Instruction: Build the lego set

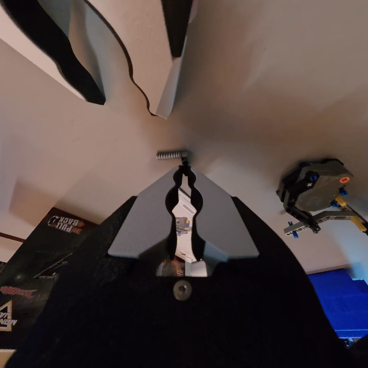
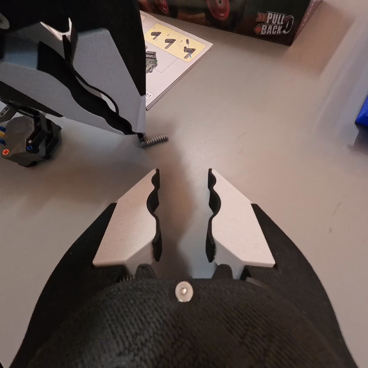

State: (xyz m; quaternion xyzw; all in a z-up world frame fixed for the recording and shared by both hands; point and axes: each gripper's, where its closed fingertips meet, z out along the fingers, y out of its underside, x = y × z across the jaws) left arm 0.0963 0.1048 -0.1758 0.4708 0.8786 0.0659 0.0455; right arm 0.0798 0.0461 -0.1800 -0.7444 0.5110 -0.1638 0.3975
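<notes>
A small grey connector with a metal spring lies on the grey table, with a short black pin standing in its end. My left gripper points down at it with its tips shut on that pin. The right wrist view shows the same: the left gripper pinches the pin end of the spring piece. My right gripper is open and empty, a little short of the spring piece. It also shows at the top of the left wrist view. The part-built grey Lego assembly stands beside it.
An open instruction booklet lies beyond the spring piece. The dark set box stands behind the booklet. A blue object sits at the table's side. A raised pale edge runs along the right. About 7 centimetres separates my left fingertips from my right.
</notes>
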